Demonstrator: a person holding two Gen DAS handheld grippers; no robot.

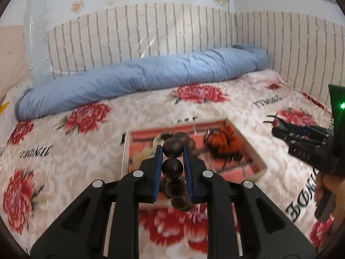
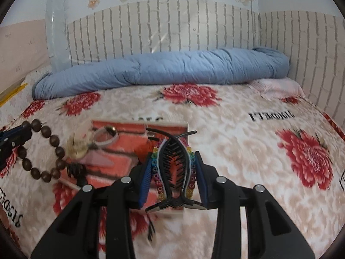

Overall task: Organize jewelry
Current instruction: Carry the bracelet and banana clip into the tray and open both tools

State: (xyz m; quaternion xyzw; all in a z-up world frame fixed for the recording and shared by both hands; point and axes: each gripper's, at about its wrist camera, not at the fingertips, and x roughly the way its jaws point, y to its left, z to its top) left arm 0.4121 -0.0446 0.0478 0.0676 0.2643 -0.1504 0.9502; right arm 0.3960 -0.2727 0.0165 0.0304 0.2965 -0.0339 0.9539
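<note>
My left gripper (image 1: pixel 172 149) is shut on a dark brown wooden bead bracelet (image 1: pixel 172 167), held above the near end of a shallow red-lined tray (image 1: pixel 254 151) on the bed. The bracelet hangs as a ring in the right wrist view (image 2: pixel 50 139), beside the left gripper (image 2: pixel 13 139). My right gripper (image 2: pixel 173 157) is shut on a black banana hair clip with rainbow beads (image 2: pixel 174 168), above the tray's right part (image 2: pixel 129 129). The right gripper shows at the right in the left wrist view (image 1: pixel 278 127). The tray holds an orange item (image 1: pixel 226 140), a pale ring (image 2: pixel 106 137) and a round cream piece (image 2: pixel 77 146).
The floral bedspread (image 2: pixel 248 151) covers the bed. A rolled blue quilt (image 2: pixel 161 69) lies along the far edge against the brick-pattern wall (image 2: pixel 172 26). The wall also closes the right side. A pink cloth (image 2: pixel 278 86) lies at the far right corner.
</note>
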